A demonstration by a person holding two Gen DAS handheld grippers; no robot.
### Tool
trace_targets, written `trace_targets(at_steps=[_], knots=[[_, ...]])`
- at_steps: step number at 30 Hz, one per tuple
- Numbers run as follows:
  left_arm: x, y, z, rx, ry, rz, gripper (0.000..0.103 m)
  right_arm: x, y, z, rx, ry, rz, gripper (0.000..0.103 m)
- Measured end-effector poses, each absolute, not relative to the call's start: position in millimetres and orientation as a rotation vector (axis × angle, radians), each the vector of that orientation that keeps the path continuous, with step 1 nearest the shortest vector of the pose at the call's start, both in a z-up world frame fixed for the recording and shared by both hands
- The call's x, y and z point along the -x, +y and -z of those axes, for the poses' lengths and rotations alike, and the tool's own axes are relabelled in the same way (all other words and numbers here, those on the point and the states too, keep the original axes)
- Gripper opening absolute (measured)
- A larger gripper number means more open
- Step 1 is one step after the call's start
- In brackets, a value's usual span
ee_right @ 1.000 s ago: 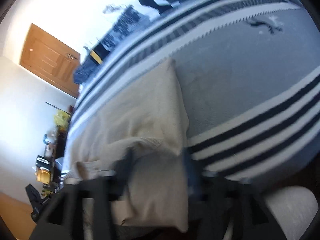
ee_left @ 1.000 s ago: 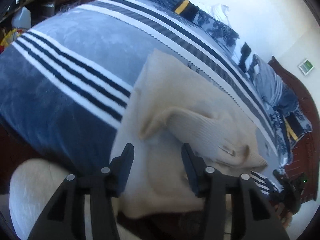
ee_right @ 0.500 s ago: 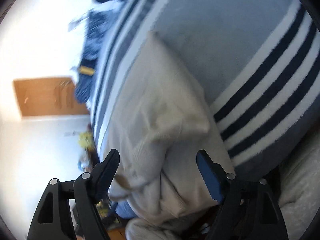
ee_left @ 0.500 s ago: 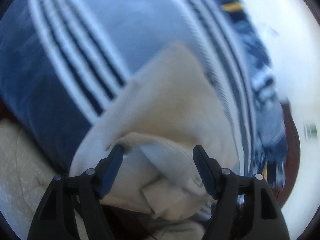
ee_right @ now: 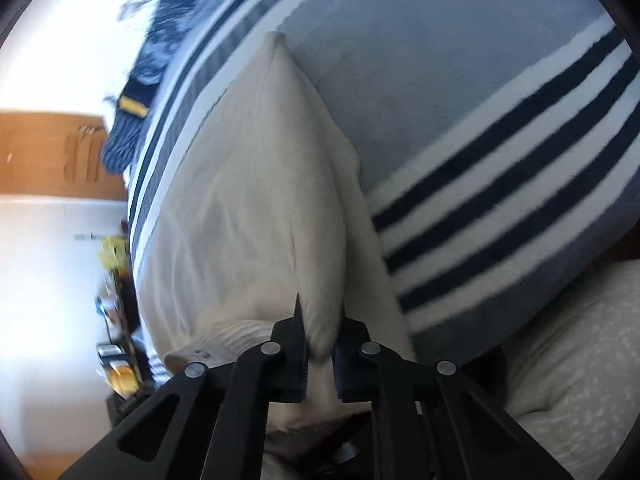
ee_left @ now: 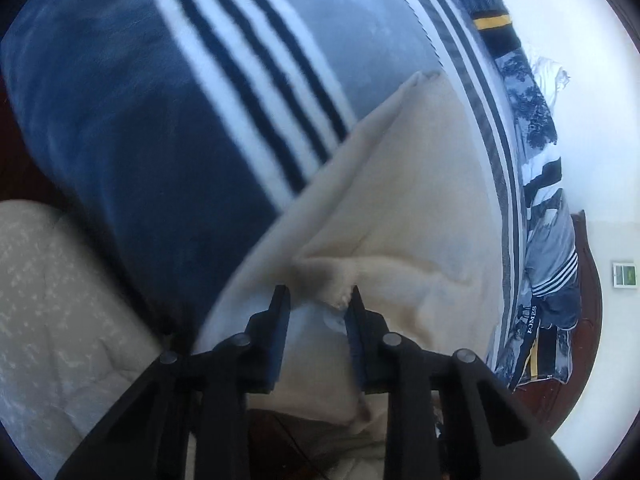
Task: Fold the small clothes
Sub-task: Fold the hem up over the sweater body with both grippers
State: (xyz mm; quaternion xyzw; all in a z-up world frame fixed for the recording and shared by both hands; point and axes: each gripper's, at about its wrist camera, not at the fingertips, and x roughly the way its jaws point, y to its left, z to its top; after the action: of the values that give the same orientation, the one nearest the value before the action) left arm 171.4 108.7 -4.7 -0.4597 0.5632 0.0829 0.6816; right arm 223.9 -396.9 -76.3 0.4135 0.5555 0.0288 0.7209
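A cream knitted garment (ee_left: 404,184) lies on the blue striped blanket (ee_left: 168,92) and hangs over the bed's near edge. My left gripper (ee_left: 318,294) is closed down on a bunched near corner of it, jaws narrow with cloth between them. In the right wrist view the same garment (ee_right: 248,184) runs away from me to a far point. My right gripper (ee_right: 320,312) is shut on its other near edge, the fold pinched between the jaws.
Dark patterned bedding with a yellow band (ee_left: 492,24) is piled along the bed's far side. A pale cushion (ee_left: 52,300) lies below the near edge, also in the right wrist view (ee_right: 576,360). A wooden door (ee_right: 48,156) and cluttered shelves (ee_right: 116,280) stand at the left.
Both grippers were wide open over the garment half a second ago; both have now closed on its near edge. The views have swung closer to the cloth.
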Motion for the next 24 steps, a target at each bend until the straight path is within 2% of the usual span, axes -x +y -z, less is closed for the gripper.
trace_targets(at_steps=[5, 6, 7, 8, 11, 12, 13, 14, 16, 22, 24], knots=[[-166, 106, -6, 1.014, 1.2, -0.133, 0.028, -206, -409, 82, -0.954, 1.113, -0.139, 0.015], [-167, 107, -9, 1.019, 1.184, -0.114, 0.035, -205, -410, 79, -0.959, 1.099, -0.154, 0.023], [-167, 108, -12, 1.018, 1.169, -0.104, 0.045, -201, -410, 77, -0.968, 1.087, -0.169, 0.047], [-166, 108, -16, 1.011, 1.159, -0.105, 0.049, -198, -407, 74, -0.966, 1.078, -0.184, 0.058], [-172, 106, -15, 0.983, 1.173, -0.122, 0.049, -202, -394, 72, -0.882, 1.102, -0.201, 0.058], [-176, 105, -13, 0.985, 1.18, -0.125, 0.049, -205, -389, 75, -0.868, 1.114, -0.201, 0.056], [-181, 103, -12, 0.981, 1.183, -0.12, 0.046, -208, -384, 78, -0.853, 1.127, -0.203, 0.045], [-183, 102, -11, 0.972, 1.187, -0.117, 0.039, -212, -381, 81, -0.832, 1.143, -0.207, 0.027], [-188, 95, -13, 0.895, 1.212, -0.129, 0.006, -214, -373, 84, -0.759, 1.18, -0.173, 0.006], [-149, 100, -63, 0.781, 1.076, -0.062, 0.006, -189, -380, 31, -0.732, 1.104, -0.23, 0.005], [-137, 102, -56, 0.775, 1.1, -0.051, 0.006, -173, -385, 25, -0.705, 1.111, -0.221, 0.005]])
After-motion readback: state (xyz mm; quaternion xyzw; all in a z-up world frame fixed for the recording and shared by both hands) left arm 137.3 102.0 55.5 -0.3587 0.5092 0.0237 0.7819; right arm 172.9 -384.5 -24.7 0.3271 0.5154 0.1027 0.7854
